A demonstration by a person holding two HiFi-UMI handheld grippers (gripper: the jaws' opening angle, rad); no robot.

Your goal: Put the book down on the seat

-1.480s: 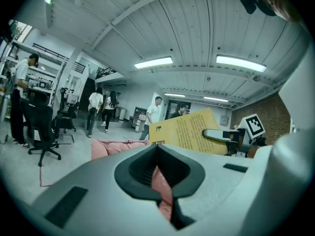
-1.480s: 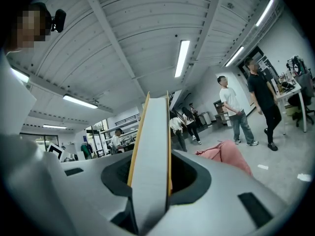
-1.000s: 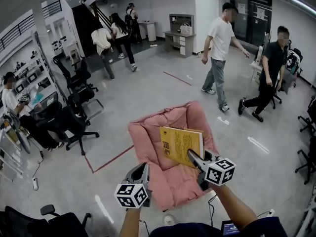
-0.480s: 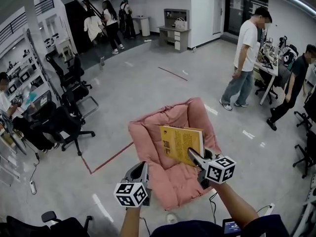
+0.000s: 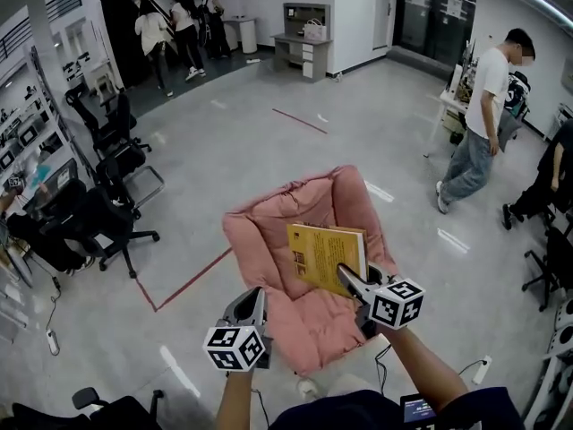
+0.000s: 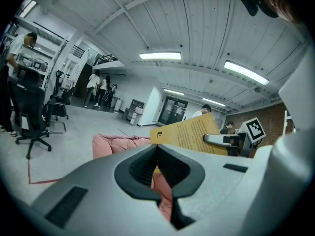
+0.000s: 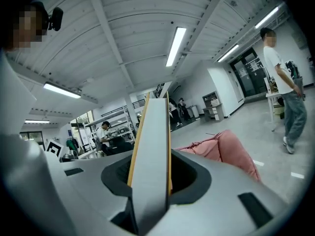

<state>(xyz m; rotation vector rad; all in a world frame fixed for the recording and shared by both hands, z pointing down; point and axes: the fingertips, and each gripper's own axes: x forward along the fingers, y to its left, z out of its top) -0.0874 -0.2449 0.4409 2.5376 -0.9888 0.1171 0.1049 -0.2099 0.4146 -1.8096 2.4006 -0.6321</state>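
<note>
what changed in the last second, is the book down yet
Only bystanders moved: the person in the white shirt walked off to the right, the person in black to the right edge. The book stays clamped in the right gripper over the pink seat, not set down; the left gripper stays empty beside it.

The pink seat (image 5: 295,330) is open from 6 o'clock, its front cushion bare; its padded back walls off 12, and the book (image 5: 324,256) hangs over the 1 o'clock part. Office chairs (image 5: 107,218) crowd 9 to 10; a person (image 5: 483,106) stands at 2.
</note>
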